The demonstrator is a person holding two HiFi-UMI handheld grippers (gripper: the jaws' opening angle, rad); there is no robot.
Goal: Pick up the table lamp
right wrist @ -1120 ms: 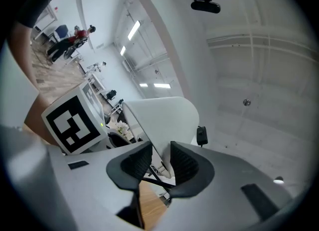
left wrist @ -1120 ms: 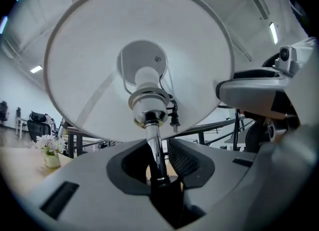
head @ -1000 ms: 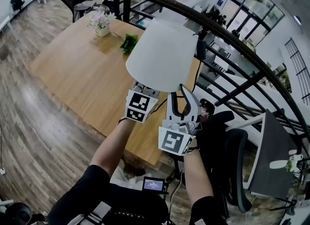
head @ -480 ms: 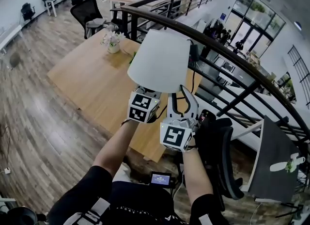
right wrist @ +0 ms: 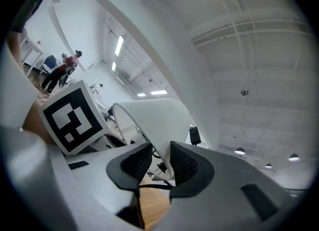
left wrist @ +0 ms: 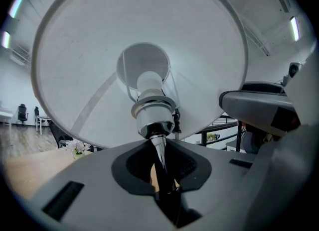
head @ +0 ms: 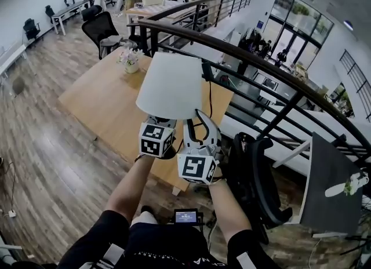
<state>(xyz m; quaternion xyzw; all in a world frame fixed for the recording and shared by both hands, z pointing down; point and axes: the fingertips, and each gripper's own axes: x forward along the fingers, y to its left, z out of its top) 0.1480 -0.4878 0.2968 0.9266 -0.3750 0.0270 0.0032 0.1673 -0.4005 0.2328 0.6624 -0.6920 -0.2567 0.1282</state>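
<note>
1. A person holds a table lamp [head: 171, 85] aloft in front of the chest, clear of the wooden worktop [head: 95, 100] below and just beside a dark railing [head: 264, 59].
2. The left tool [left wrist: 160, 175] is clamped on the lamp's thin metal stem [left wrist: 157, 148]. Its jaws are pressed together on the stem just under the chrome socket [left wrist: 152, 110].
3. Seen from that tool, the white shade [left wrist: 139, 31] opens overhead, with the bulb holder at its centre.
4. The right tool [right wrist: 160, 163] sits close beside the left one. Its jaws are drawn nearly together, pinching the shade's lower rim [right wrist: 162, 148] between the ribbed pads.
5. In the head view both marker cubes hang directly beneath the shade, the left [head: 156, 139] slightly higher than the right [head: 197, 168].
6. A small pot of flowers [head: 131, 62] stands at the worktop's far end, well apart from the lamp.
7. A black office chair [head: 258, 175] stands at the person's right.
</note>
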